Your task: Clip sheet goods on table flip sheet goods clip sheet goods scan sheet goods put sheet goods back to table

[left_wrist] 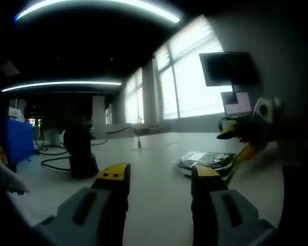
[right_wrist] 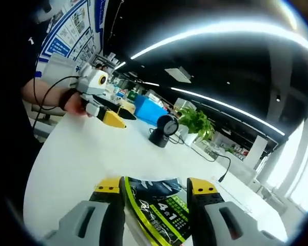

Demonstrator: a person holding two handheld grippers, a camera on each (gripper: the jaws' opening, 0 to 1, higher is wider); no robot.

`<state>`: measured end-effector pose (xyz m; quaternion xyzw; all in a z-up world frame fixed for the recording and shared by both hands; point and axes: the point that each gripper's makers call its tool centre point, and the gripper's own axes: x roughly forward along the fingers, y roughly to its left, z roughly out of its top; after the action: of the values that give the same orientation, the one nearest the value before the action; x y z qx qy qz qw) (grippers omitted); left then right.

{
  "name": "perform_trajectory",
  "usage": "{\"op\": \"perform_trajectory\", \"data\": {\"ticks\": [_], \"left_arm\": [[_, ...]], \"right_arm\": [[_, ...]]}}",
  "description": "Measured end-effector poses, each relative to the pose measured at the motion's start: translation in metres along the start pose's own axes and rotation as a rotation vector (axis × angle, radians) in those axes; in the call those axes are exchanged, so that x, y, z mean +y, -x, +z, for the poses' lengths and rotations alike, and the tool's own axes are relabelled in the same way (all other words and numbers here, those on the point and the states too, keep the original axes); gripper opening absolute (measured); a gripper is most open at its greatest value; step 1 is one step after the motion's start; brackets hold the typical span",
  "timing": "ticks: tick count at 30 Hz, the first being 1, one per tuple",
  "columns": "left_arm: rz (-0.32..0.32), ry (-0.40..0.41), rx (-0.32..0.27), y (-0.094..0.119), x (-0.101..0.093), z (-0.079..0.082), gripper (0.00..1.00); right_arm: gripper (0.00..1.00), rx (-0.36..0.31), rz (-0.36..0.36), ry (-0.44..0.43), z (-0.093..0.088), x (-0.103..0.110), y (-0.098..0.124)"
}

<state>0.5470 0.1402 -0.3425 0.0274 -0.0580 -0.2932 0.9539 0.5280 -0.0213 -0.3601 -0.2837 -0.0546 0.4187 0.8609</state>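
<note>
A dark sheet packet (right_wrist: 155,206) with yellow-green print lies on the white table (right_wrist: 77,159), between the yellow tips of my right gripper (right_wrist: 155,188). The jaws stand wide apart on either side of it, open. In the left gripper view the same packet tops a small flat pile (left_wrist: 205,160) on the table (left_wrist: 154,205). The right gripper (left_wrist: 238,143) hangs over the pile's far right side. My left gripper (left_wrist: 159,173) is open and holds nothing, a little short of the pile. A hand holds the left gripper (right_wrist: 115,116) over the table's far left.
A black round stand (left_wrist: 80,154) with trailing cables sits left of the pile, seen as a dial-like object (right_wrist: 162,130) beside a green plant (right_wrist: 197,123). A blue bin (right_wrist: 151,110) stands behind it. A dark monitor (left_wrist: 228,69) hangs by the windows.
</note>
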Motion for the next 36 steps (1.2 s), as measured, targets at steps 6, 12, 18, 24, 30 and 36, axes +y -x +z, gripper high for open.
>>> {"op": "perform_trajectory", "data": {"ticks": [6, 12, 18, 24, 30, 36], "left_arm": [[0.001, -0.001, 0.001, 0.0, 0.0, 0.0, 0.4], [0.001, 0.004, 0.003, 0.0, 0.0, -0.001, 0.39], [0.0, 0.004, 0.003, -0.001, 0.001, -0.001, 0.39], [0.001, 0.007, 0.006, -0.001, 0.001, -0.002, 0.38], [0.001, 0.008, 0.006, -0.001, 0.001, -0.002, 0.38], [0.0, 0.01, 0.007, -0.001, 0.001, -0.002, 0.38]], "right_arm": [[0.32, 0.011, 0.034, 0.004, -0.002, 0.007, -0.003], [0.31, 0.03, 0.072, 0.015, -0.005, 0.017, -0.008], [0.23, 0.053, 0.083, 0.027, -0.012, 0.022, -0.012], [0.13, 0.082, 0.115, -0.029, -0.019, 0.028, -0.016], [0.0, 0.077, 0.134, -0.047, -0.017, 0.032, -0.017], [0.0, 0.07, 0.127, -0.048, -0.016, 0.031, -0.013]]}}
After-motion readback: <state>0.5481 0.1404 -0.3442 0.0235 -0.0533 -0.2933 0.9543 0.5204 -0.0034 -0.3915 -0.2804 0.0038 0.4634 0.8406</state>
